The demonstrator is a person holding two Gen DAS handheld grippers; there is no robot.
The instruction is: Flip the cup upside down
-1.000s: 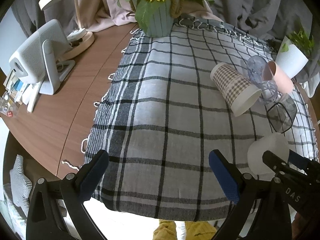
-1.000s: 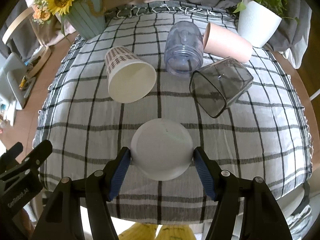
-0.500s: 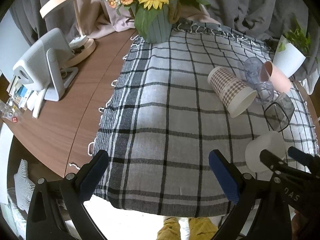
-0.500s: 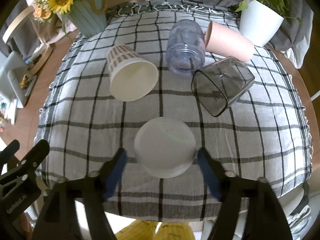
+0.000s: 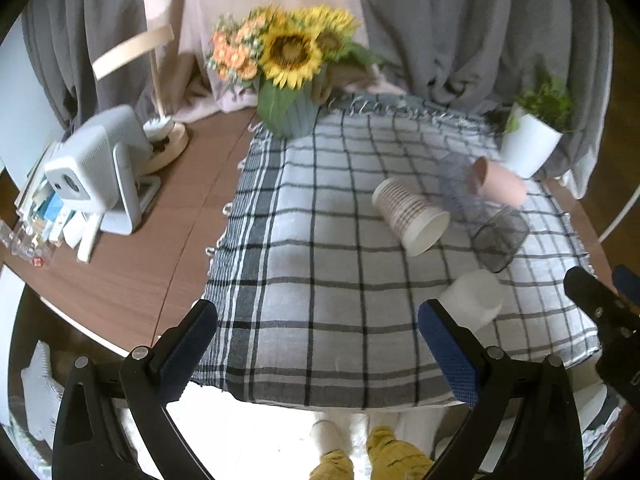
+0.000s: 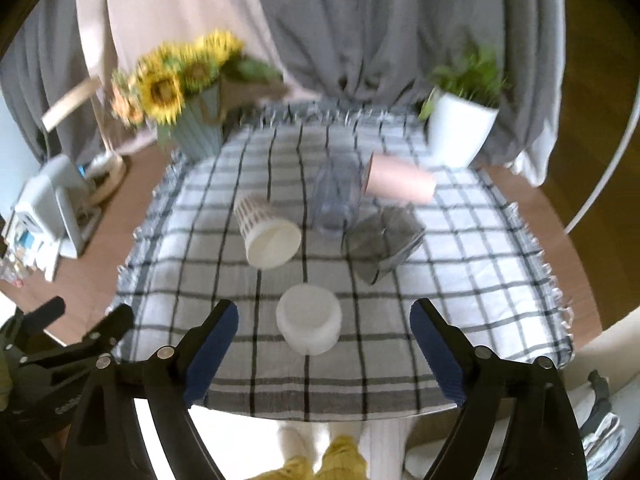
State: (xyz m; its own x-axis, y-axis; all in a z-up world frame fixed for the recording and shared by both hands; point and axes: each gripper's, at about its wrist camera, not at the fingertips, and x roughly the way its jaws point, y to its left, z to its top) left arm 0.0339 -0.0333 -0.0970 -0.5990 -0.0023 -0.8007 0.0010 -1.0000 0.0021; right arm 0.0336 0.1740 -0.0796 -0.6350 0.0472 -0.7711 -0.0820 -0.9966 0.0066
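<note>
A white cup [image 6: 309, 325] stands mouth-down on the checked cloth [image 6: 460, 264] near the bench's front edge, its flat base up and its long axis vertical; in the right wrist view it sits low and centre, between but clear of the blue pads [image 6: 212, 348] of the right hand-held gripper [image 6: 323, 354], whose jaws are spread wide and grip nothing. In the left wrist view the cup [image 5: 474, 296] appears at lower right, just beyond the right pad of the left hand-held gripper [image 5: 316, 354], also wide apart and empty. Behind it, mid-frame, four cups lie on their sides: a patterned paper cup [image 6: 267, 232], mouth toward the camera, a clear cup [image 6: 336, 196], a pink cup [image 6: 400, 184] and a smoky cup [image 6: 384, 242]. Sunflowers [image 6: 176, 76] stand at upper left, a potted plant [image 6: 464, 120] at upper right
</note>
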